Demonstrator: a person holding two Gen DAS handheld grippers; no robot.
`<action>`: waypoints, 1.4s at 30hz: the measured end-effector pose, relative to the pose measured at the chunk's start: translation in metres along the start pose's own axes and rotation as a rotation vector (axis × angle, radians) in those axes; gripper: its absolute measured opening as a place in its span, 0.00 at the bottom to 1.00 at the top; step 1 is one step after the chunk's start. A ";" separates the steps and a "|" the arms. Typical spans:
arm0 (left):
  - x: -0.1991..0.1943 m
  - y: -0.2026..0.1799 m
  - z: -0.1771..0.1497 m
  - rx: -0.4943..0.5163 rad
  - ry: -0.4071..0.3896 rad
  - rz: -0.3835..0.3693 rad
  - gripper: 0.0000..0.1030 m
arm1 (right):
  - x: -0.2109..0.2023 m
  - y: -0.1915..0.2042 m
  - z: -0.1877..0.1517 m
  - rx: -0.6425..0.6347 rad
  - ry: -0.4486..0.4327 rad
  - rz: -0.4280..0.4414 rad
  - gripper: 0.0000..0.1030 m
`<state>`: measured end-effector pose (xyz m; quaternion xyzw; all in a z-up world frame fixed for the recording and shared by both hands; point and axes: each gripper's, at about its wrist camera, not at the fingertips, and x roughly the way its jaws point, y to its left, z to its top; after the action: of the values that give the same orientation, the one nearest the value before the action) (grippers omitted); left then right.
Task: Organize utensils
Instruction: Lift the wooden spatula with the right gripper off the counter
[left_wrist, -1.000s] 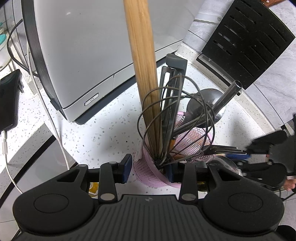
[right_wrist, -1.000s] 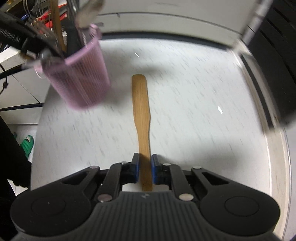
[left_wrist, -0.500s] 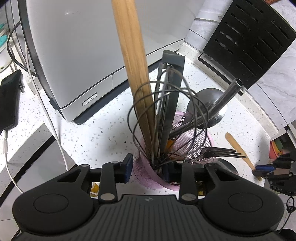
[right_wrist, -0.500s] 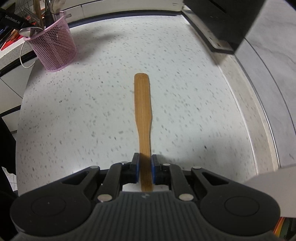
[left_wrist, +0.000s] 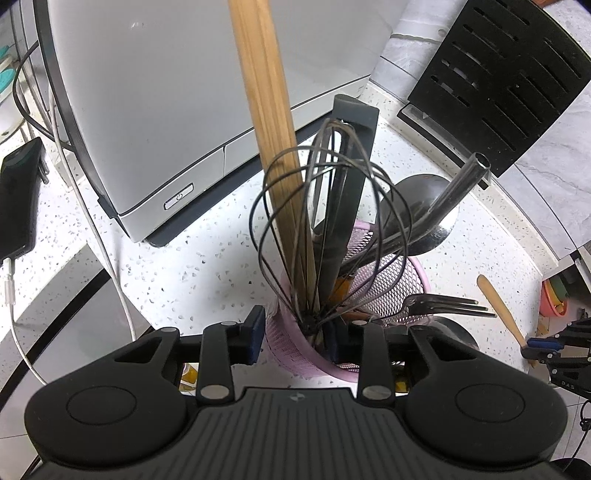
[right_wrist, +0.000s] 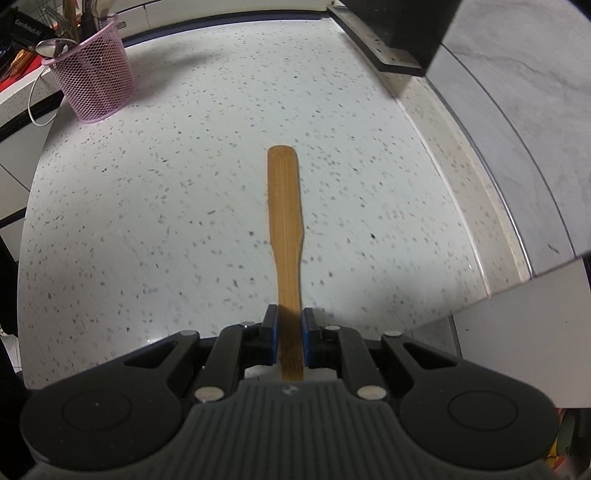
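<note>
A pink mesh basket (left_wrist: 399, 273) stands on the speckled counter, packed with a wire whisk (left_wrist: 312, 319), a thick wooden handle (left_wrist: 269, 110), a dark slotted turner (left_wrist: 351, 166), a steel ladle (left_wrist: 454, 184) and a fork (left_wrist: 443, 304). My left gripper (left_wrist: 297, 332) is shut on the basket's near rim. My right gripper (right_wrist: 290, 317) is shut on the handle of a flat bamboo spatula (right_wrist: 284, 206), whose blade points away over the counter. The basket (right_wrist: 96, 81) sits far off at the upper left of that view. The right gripper (left_wrist: 546, 343) and spatula (left_wrist: 498, 306) also show at the left wrist view's right edge.
A grey appliance (left_wrist: 166, 92) stands behind the basket. A black slotted rack (left_wrist: 498, 74) leans on the grey tiled wall at the back right. A phone (left_wrist: 18, 199) with a white cable (left_wrist: 110, 266) lies at the left. The white counter (right_wrist: 184, 221) ends in a raised back edge on the right.
My right gripper carried the spatula away from the basket, which has shrunk into the upper left corner of its view. The left gripper's jaws narrowed a little on the basket's rim.
</note>
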<state>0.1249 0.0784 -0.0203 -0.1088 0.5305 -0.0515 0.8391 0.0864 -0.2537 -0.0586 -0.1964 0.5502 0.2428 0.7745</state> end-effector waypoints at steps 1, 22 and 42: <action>0.000 0.000 0.000 0.000 0.000 0.000 0.36 | -0.001 -0.001 -0.002 0.003 -0.002 0.000 0.09; 0.003 0.005 0.000 -0.008 0.012 -0.013 0.37 | -0.021 -0.069 -0.101 0.718 -0.322 0.322 0.32; 0.008 0.000 0.001 -0.015 0.021 0.005 0.38 | 0.035 -0.087 -0.165 1.039 -0.479 0.696 0.34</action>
<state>0.1296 0.0765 -0.0267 -0.1129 0.5399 -0.0466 0.8328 0.0226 -0.4121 -0.1407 0.4503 0.4397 0.2188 0.7457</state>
